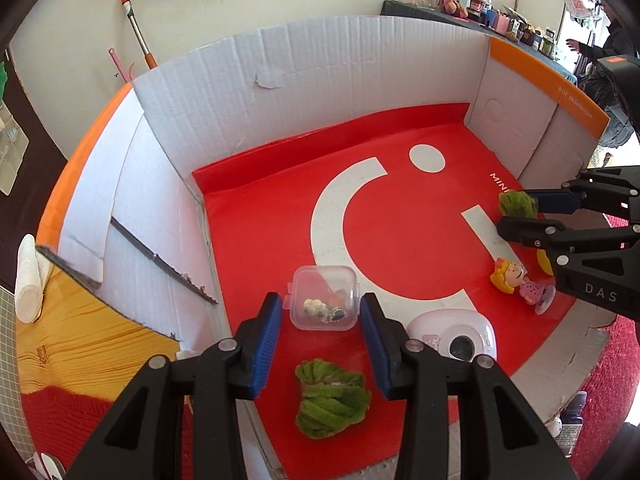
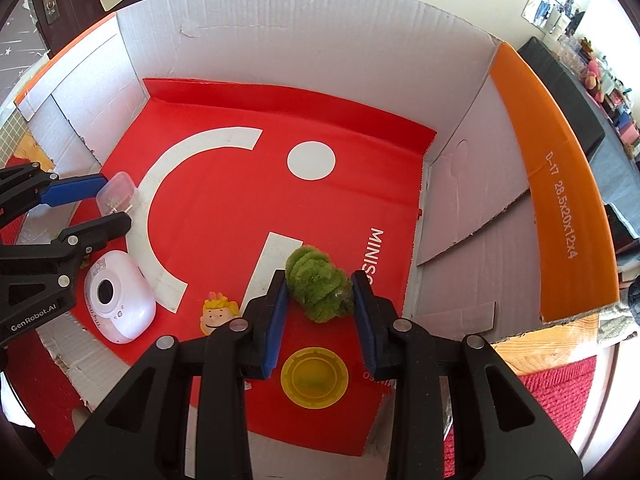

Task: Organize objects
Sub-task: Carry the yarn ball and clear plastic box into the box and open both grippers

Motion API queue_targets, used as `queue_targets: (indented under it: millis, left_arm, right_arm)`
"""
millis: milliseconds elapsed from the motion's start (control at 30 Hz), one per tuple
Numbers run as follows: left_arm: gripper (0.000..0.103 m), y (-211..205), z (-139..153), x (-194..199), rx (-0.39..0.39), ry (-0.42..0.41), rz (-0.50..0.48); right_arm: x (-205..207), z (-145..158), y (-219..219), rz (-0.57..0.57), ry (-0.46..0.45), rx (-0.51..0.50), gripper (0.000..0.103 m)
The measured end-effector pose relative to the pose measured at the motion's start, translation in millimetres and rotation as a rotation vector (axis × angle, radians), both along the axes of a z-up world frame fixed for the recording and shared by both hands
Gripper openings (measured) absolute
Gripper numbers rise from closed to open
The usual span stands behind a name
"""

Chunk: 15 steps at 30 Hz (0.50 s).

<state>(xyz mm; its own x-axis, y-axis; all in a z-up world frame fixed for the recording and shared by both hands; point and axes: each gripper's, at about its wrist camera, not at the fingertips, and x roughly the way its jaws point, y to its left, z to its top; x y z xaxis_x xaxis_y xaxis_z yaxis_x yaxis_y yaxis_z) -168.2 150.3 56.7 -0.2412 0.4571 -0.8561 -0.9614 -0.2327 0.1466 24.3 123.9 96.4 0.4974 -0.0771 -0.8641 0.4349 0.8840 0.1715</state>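
The right hand-held gripper [image 2: 319, 280] is clenched on a fuzzy green yarn bundle [image 2: 320, 288], pads pressing its two sides. The bundle's long axis runs roughly along the fingers, leaning from upper left to lower right of the right wrist view. It hangs over the right part of the red paper liner [image 2: 224, 200] in the open white cardboard box [image 2: 280, 40].

The left hand-held gripper [image 1: 320, 298] brackets a small clear plastic case of trinkets [image 1: 323, 304] at lower centre of the left wrist view. The case sits on the liner between the fingertips, close to both blue pads. I cannot tell whether they press it. It is nearly square, with its latch tab towards the left pad.

A second green yarn bundle [image 1: 330, 396] lies below the case, between the left fingers, nearer that hand. The pink toy camera [image 1: 452, 340], blond cartoon figurine [image 1: 516, 280] and round yellow lid [image 2: 314, 378] lie between the two grippers.
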Motion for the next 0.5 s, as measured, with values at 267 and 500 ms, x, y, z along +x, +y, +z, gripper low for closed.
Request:
queue_targets:
  millis: [267, 500]
  left_arm:
    - [0.048, 0, 2, -1, 0.005, -0.006, -0.004]
    - [0.051, -1, 3, -1, 0.011, -0.009, -0.01]
  right_arm:
    - [-6, 3, 6, -0.044, -0.004, 0.008, 0.031]
    - [-8, 6, 11, -0.072, -0.014, 0.02, 0.034]
